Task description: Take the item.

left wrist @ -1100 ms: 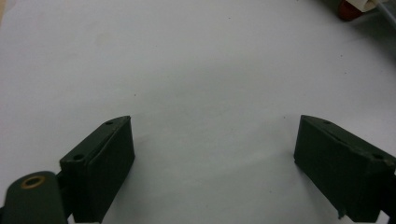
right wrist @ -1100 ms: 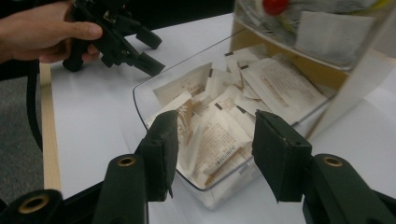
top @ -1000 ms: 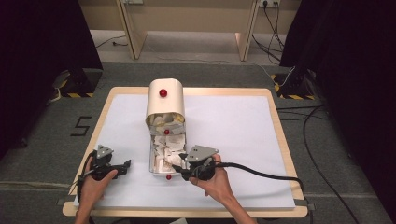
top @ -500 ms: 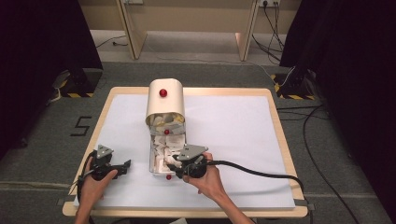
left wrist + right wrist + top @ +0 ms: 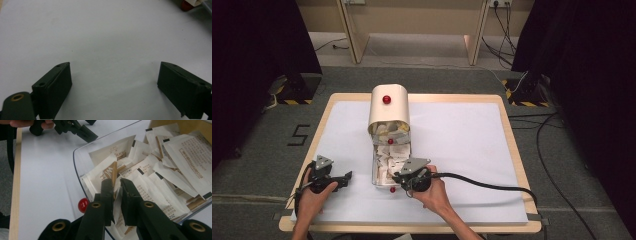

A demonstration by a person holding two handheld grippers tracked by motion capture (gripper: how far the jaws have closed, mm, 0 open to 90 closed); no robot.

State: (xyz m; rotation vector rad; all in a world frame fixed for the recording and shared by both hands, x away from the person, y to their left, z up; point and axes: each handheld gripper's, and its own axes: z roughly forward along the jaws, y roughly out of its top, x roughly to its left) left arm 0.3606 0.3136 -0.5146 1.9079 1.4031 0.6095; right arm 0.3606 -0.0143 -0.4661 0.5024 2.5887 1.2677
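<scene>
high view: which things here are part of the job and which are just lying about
In the job:
right gripper, closing on a paper packet
clear tray of packets
cream cover with red knob

Lying about:
left gripper, open over bare table sheet
floor cables

Packets (image 5: 155, 182): print too blurred to read; lower ones buried.
Red knob (image 5: 186, 4): cut by top edge.
Tray (image 5: 374, 172): upper part under cream cover (image 5: 388, 107).
</scene>
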